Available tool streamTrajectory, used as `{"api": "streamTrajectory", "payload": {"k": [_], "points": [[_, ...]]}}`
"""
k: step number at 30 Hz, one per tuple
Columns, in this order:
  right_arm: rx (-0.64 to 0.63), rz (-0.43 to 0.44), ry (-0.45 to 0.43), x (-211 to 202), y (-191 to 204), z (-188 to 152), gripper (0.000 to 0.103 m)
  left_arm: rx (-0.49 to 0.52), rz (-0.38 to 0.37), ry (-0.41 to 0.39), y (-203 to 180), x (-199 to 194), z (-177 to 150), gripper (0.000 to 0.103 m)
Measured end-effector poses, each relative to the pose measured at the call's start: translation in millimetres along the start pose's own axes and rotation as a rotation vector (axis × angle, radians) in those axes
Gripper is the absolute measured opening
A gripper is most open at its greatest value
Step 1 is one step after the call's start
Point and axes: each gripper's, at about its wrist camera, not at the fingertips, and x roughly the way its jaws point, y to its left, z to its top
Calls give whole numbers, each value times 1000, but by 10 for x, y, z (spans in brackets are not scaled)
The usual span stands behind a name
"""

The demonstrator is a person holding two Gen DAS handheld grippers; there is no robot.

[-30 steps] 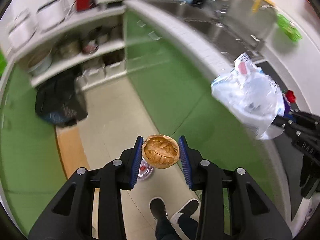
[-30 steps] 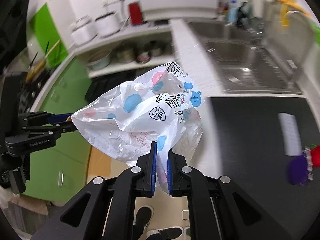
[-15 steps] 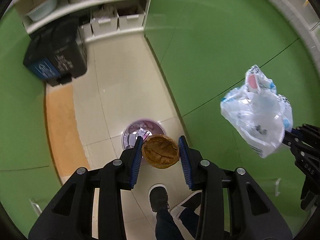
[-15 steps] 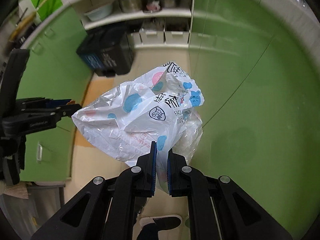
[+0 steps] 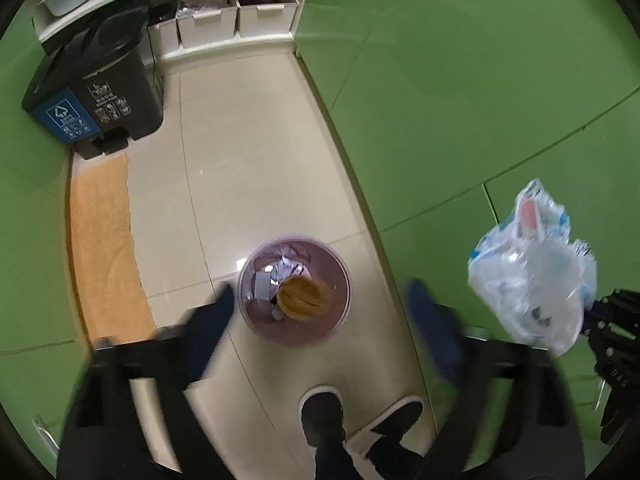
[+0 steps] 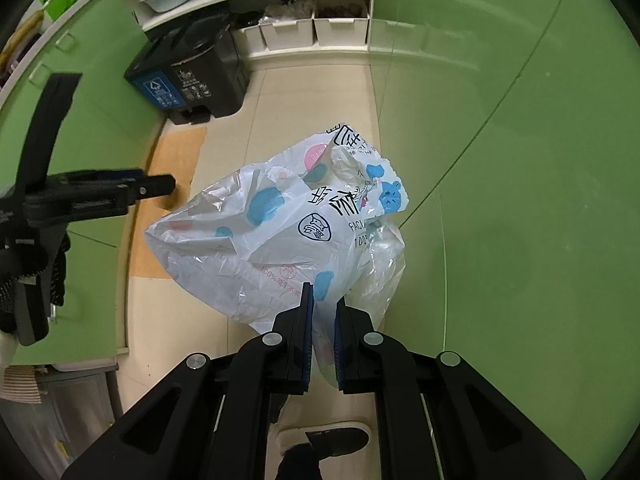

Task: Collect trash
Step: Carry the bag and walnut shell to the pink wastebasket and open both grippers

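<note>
Black hand-held gripper (image 6: 321,336) frames with blue pads and silver screws — dark trousers, black white-soled shoes (image 5: 323,412).

brown crumpled wad (image 5: 301,298) | in purple bin (image 5: 256,322) || printed plastic bag (image 6: 288,236) | aloft

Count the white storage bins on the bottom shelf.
2: one white bin left, one white bin right, side by side on the bottom shelf. More may be hidden behind the black trash bin.

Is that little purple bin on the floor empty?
No. The purple bin holds crumpled paper scraps and a brown round thing.
</note>
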Motion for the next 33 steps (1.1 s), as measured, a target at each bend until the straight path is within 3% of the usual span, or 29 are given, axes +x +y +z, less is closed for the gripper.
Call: {"api": "streamTrajectory", "payload": {"k": [5,16,28,30,33], "points": [[-24,18,10,73,115,67,8,-38,11,-4,146,-108,46,100],[-127,92,54,507,546,179,8,-115,69,-38,595,-393,-104,100],[-202,136,103,1029,849,242,8,-192,95,-48,984,-379,-390,100],[-212,144,107,1088,869,238,10,-204,98,-52,1027,-375,-431,100],[-211,147,99,1197,883,260,26,-218,103,-53,1068,-355,-482,100]]}}
